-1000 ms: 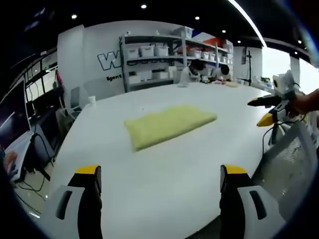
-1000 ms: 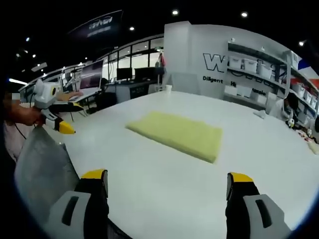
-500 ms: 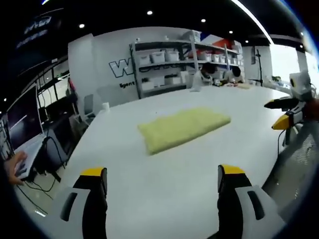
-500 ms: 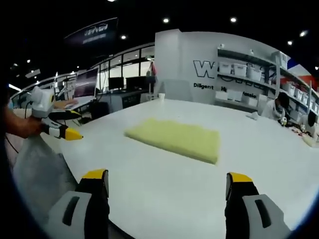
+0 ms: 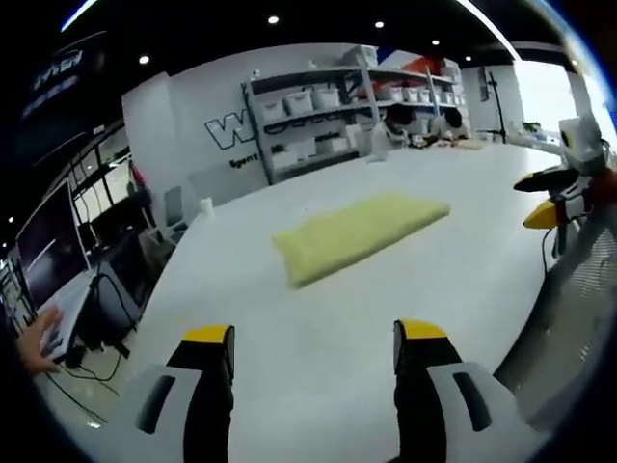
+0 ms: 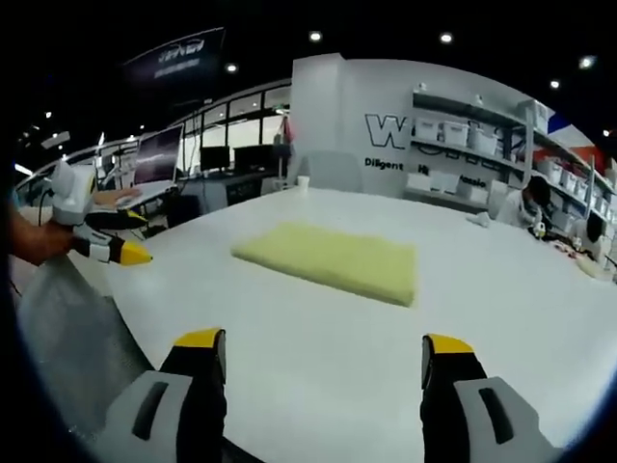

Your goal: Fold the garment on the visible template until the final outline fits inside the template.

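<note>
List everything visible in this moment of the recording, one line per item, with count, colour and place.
garment: one, pale yellow, folded flat mid-table.
table: one, white, large.
cup: one, white, far table edge.
shelving: one unit, white bins, against back wall.
monitors: several, dark, desks beyond the table.
people: two, seated at the far end.
left gripper: one, yellow-tipped, open, above table edge.
right gripper: one, yellow-tipped, open, above table edge.
</note>
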`<state>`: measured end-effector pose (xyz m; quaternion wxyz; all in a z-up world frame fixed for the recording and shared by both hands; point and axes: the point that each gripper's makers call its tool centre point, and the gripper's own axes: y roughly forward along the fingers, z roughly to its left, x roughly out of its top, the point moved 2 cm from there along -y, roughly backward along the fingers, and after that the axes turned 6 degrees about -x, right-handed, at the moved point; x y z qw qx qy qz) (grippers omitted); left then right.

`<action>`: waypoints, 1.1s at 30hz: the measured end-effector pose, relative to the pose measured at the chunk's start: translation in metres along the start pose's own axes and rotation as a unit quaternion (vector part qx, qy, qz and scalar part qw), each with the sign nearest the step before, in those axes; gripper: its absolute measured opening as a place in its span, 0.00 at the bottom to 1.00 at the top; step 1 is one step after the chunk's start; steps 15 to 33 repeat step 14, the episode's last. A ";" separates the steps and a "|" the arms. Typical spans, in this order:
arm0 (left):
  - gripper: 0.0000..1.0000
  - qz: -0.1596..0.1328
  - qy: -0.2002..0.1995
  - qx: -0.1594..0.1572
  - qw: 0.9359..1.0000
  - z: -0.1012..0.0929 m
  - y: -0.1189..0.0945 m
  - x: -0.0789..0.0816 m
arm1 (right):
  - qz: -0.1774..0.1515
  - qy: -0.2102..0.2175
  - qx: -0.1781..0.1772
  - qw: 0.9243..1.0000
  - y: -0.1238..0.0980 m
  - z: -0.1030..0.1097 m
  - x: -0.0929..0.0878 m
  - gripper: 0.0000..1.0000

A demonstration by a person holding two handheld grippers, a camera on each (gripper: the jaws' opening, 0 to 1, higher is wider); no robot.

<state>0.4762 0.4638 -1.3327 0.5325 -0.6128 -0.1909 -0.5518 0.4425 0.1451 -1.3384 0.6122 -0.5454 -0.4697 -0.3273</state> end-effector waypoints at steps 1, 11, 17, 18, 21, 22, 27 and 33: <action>0.64 0.003 -0.002 0.002 1.000 0.001 0.000 -0.001 | 0.005 -0.001 0.000 1.000 0.000 0.001 -0.001 0.84; 0.59 0.017 0.007 -0.001 1.000 0.001 0.002 -0.005 | 0.021 -0.004 -0.001 1.000 0.002 0.000 -0.006 0.81; 0.66 0.018 0.002 0.002 1.000 0.002 0.003 -0.005 | 0.026 -0.007 -0.002 1.000 0.003 0.000 -0.008 0.83; 0.66 0.018 0.002 0.002 1.000 0.002 0.003 -0.005 | 0.026 -0.007 -0.002 1.000 0.003 0.000 -0.008 0.83; 0.66 0.018 0.002 0.002 1.000 0.002 0.003 -0.005 | 0.026 -0.007 -0.002 1.000 0.003 0.000 -0.008 0.83; 0.66 0.018 0.002 0.002 1.000 0.002 0.003 -0.005 | 0.026 -0.007 -0.002 1.000 0.003 0.000 -0.008 0.83; 0.66 0.018 0.002 0.002 1.000 0.002 0.003 -0.005 | 0.026 -0.007 -0.002 1.000 0.003 0.000 -0.008 0.83; 0.66 0.018 0.002 0.002 1.000 0.002 0.003 -0.005 | 0.026 -0.007 -0.002 1.000 0.003 0.000 -0.008 0.83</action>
